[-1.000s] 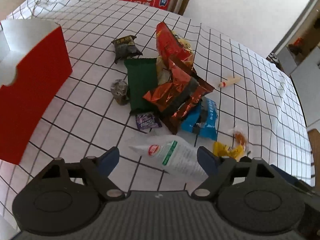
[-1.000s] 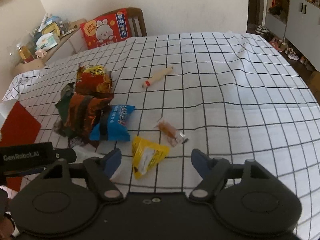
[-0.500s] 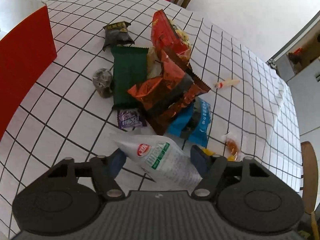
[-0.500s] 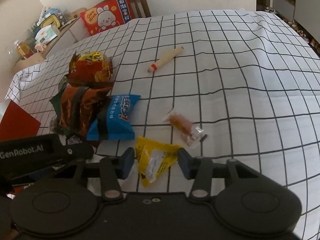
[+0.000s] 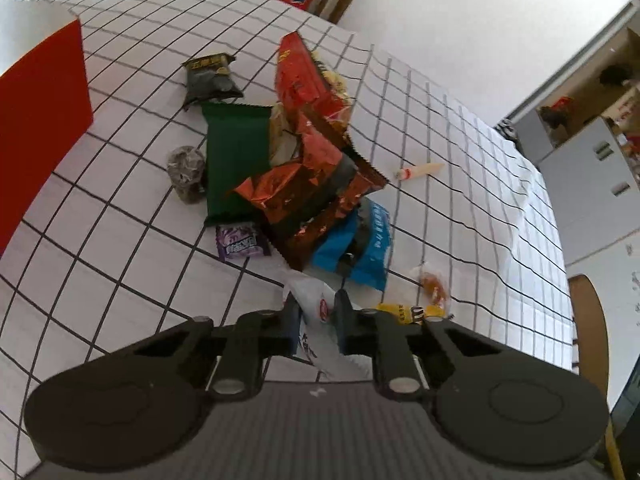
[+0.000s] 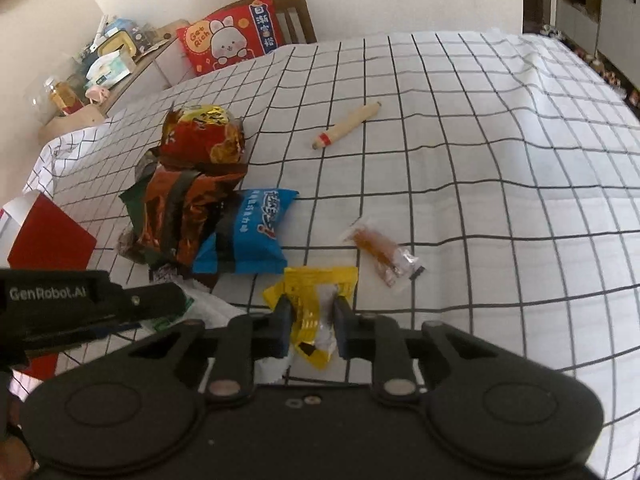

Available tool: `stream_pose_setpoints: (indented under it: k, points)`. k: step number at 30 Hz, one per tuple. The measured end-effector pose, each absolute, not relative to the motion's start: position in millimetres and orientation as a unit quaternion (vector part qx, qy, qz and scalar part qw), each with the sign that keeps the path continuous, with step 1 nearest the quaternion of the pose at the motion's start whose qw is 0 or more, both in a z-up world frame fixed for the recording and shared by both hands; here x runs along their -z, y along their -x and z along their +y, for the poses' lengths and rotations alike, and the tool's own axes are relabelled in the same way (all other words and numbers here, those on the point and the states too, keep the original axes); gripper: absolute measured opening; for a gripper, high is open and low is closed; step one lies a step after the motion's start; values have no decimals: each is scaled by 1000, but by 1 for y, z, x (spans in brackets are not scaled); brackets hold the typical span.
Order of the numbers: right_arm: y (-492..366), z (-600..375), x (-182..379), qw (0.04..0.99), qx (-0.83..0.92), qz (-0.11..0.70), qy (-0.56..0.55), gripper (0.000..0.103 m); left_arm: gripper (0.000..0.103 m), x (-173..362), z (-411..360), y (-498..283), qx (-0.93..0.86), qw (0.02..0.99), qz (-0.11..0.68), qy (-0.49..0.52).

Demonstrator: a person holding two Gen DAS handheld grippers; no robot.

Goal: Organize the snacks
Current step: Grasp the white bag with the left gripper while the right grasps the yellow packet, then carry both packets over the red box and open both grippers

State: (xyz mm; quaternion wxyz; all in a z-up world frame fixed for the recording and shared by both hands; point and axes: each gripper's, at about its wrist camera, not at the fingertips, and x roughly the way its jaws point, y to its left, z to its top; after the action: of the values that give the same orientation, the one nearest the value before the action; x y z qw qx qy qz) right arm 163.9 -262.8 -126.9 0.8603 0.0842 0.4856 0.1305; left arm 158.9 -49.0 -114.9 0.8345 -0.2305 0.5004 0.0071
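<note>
My left gripper [image 5: 316,314] is shut on a white snack packet [image 5: 320,312] at the near edge of the snack pile. My right gripper [image 6: 310,320] is shut on a yellow candy packet [image 6: 316,292]. The pile holds a green packet [image 5: 236,160], orange foil bags [image 5: 312,196], a red bag [image 5: 304,76], a blue packet [image 5: 360,248], a purple packet [image 5: 240,242] and a black packet [image 5: 210,78]. A red box [image 5: 36,120] stands at the left. The left gripper's body [image 6: 80,304] shows in the right wrist view.
A checked cloth [image 6: 480,160] covers the table. A clear-wrapped orange snack [image 6: 380,252] and a stick-shaped snack [image 6: 346,126] lie apart to the right. A chair with a red cushion [image 6: 230,40] stands behind the table. A cluttered sideboard [image 6: 100,72] is at far left.
Both grippers moved forward and closed: the left on the white packet, the right on the yellow packet. Both were open a second ago.
</note>
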Motion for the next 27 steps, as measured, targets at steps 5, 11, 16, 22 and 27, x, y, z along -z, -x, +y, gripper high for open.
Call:
stream_pose_setpoints:
  k: [5, 11, 16, 22, 27]
  points:
    - [-150, -260, 116, 866, -127, 477, -78, 19, 12, 104, -42, -148, 18, 841, 494, 218]
    - [-131, -245, 93, 873, -135, 465, -64, 19, 9, 83, -22, -127, 36, 851, 481, 207]
    - [-115, -222, 67, 878, -157, 449, -57, 19, 9, 59, 5, -109, 37, 863, 460, 207]
    - [-107, -190, 40, 882, -184, 430, -52, 19, 8, 22, 40, -88, 38, 880, 426, 208]
    - [-107, -158, 18, 883, -214, 415, -47, 19, 9, -6, 73, -81, 16, 889, 406, 211]
